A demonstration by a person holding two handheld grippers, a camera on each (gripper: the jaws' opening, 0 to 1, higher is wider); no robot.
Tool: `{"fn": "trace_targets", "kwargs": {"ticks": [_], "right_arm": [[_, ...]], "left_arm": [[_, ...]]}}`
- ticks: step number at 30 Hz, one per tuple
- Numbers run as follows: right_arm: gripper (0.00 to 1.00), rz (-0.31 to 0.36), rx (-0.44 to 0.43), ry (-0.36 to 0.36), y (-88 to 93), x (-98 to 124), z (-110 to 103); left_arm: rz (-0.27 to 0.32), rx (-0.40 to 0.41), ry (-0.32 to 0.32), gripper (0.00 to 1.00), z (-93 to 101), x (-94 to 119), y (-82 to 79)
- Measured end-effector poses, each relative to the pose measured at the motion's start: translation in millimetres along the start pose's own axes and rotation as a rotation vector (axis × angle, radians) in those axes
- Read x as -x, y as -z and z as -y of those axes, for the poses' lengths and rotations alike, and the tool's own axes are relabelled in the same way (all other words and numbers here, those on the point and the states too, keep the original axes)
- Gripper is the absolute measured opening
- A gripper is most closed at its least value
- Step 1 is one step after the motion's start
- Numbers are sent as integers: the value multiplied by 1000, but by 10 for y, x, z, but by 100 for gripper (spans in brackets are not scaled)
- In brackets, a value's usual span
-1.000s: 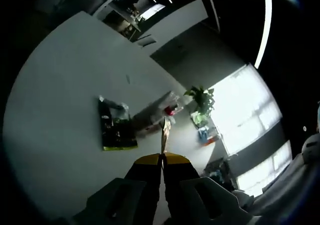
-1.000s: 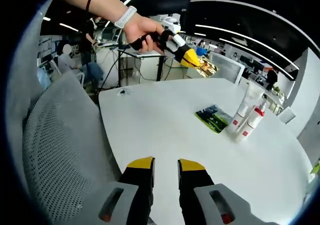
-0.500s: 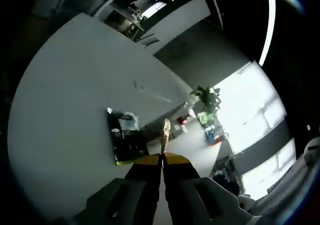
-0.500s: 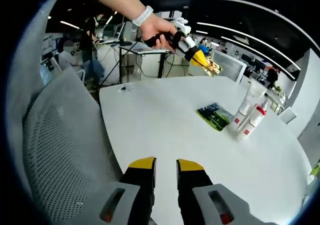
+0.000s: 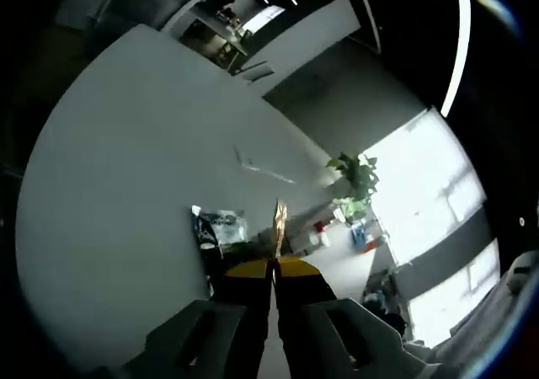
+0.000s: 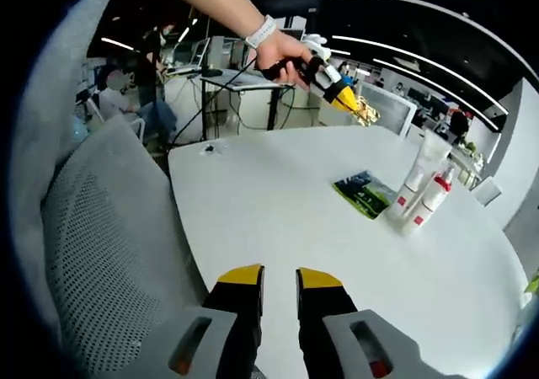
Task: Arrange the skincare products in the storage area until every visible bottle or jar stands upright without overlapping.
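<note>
1. Above the counter [image 6: 278, 202], a thin gold packet [image 5: 277, 225] is pinched by the left hand-held gripper [image 5: 273, 265].
2. Near the counter's far edge, two white bottles [image 6: 418, 195] are seen upright beside a dark green packet [image 6: 365, 193].
3. The right hand-held gripper [image 6: 278, 278] is held slightly spread, empty.

Landmark: packet [image 6: 365, 193] flat on tabletop [image 6: 278, 219].
Tubes: two tubes [image 6: 419, 189] upright, touching, just right of packet.
Chair: chair [image 6: 93, 253] at tabletop's left edge.
Left hand-held gripper [image 6: 352, 103]: above tabletop, behind packet.
</note>
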State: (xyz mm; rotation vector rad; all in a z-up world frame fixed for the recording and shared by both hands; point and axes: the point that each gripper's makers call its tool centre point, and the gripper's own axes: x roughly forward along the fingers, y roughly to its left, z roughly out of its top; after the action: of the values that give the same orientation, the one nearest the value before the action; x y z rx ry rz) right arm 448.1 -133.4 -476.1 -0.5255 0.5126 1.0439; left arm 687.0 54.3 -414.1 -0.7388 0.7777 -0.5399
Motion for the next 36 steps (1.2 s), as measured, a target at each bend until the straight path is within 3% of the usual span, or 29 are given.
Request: {"fn": "trace_targets", "kwargs": {"ticks": [13, 29, 36], "right_arm": [[8, -14, -1, -3, 31, -15, -1], [7, -27, 0, -18, 56, -40, -32], [6, -39, -5, -30, 76, -51, -50]], "left_arm": [[-106, 4, -60, 0, -266, -333, 130], [-168, 20, -110, 0, -598, -463, 153], [-154, 69, -133, 0, -782, -530, 72]]}}
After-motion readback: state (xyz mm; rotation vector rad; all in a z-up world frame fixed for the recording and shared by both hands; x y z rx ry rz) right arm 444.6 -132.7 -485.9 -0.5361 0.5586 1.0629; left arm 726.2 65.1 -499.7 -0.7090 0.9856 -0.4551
